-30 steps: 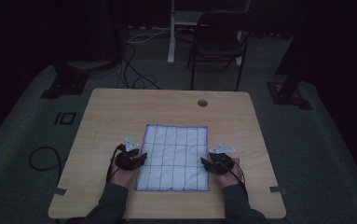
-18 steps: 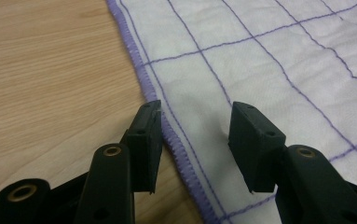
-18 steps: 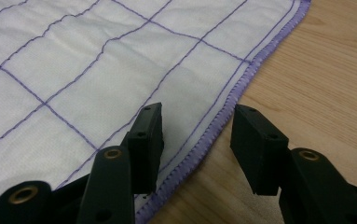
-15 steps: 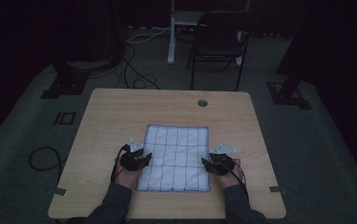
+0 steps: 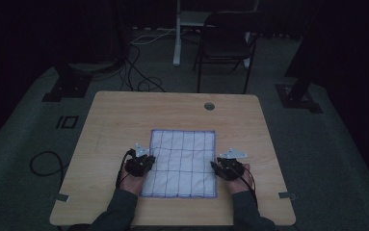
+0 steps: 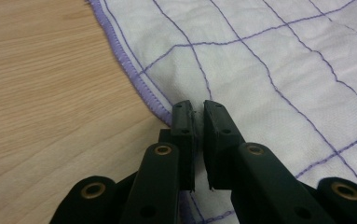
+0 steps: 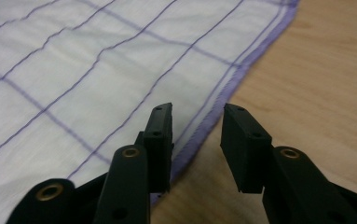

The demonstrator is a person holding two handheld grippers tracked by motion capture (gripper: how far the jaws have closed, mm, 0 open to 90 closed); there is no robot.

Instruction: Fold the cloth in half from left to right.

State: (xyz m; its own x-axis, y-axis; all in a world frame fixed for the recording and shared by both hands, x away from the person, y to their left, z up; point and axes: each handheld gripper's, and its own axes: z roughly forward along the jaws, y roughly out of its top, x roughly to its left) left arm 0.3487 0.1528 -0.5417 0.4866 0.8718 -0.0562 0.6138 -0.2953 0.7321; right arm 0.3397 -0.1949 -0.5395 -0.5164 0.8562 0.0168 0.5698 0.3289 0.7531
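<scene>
A white cloth [image 5: 182, 163] with a purple grid and purple hem is laid flat on the wooden table [image 5: 124, 115], toward the 6 o'clock side of the tabletop in the high view.

Compared with the picture a second ago, the left gripper [image 5: 141, 163] is found shifted slightly inward, onto the cloth's 9 o'clock edge, where it had stood just off the hem. In the left gripper view its jaws are seen nearly closed at the hem [image 6: 139, 81], with only a thin slit between the pads; the fabric beside them is puckered. A pinch on the hem is judged likely, though cloth between the pads cannot be confirmed. The right gripper [image 5: 229, 168] is found almost unmoved at the 3 o'clock edge. In the right gripper view [image 7: 197, 116] its jaws are held moderately apart, straddling the hem [image 7: 223, 88], nothing gripped.

It is judged that the left grasp is being completed and the right grasp is outstanding; lifting or folding should wait until both edges are secured.

Bare table is noted from the cloth's far edge toward 12 o'clock, interrupted only by a cable grommet [image 5: 209, 106]. Narrower margins are noted at 3 and 9 o'clock, and the near hem lies close to the table's 6 o'clock edge.
</scene>
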